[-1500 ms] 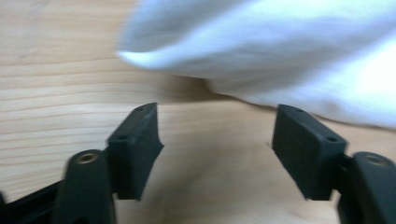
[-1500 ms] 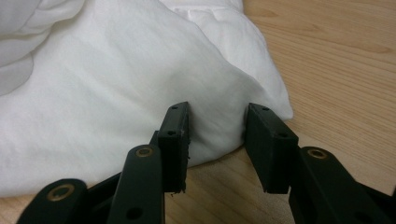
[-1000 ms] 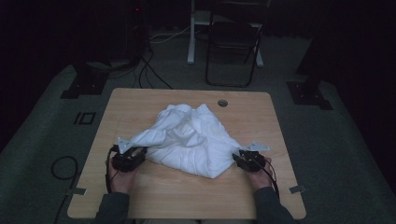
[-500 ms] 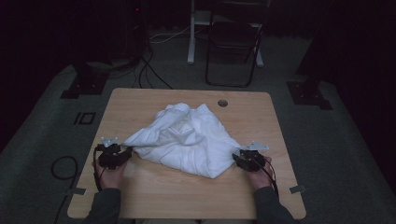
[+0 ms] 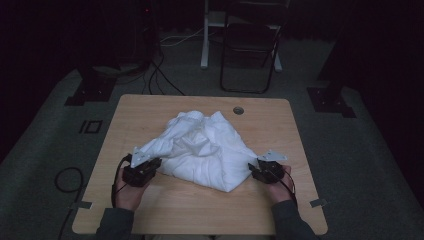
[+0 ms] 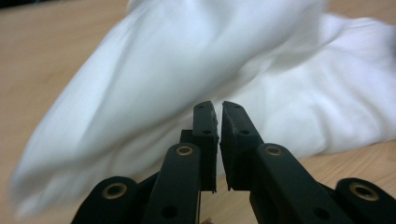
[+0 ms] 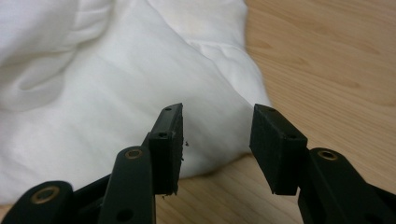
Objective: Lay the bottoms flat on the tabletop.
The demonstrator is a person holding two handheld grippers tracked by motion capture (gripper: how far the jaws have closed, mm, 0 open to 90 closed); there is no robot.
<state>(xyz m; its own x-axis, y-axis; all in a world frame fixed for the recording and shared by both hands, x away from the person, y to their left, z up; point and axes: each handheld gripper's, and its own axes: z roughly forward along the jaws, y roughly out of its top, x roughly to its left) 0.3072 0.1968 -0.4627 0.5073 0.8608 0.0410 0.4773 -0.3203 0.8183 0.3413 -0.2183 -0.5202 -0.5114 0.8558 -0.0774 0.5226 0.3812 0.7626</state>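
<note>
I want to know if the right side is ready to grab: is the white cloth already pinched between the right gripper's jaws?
No: the right gripper has its jaws apart with bare space between them, short of the white cloth.

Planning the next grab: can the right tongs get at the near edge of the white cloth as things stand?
Probably yes: the right tongs stand open just short of the white cloth, its edge on bare table ahead, nothing between.

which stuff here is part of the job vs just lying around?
In the job:
- white cloth, crumpled mid-table
- left gripper, jaws just closed, nothing between them
- right gripper, jaws apart at the cloth's edge
- table

Just around:
- folding chair
- floor cables
- table's grommet hole
</note>
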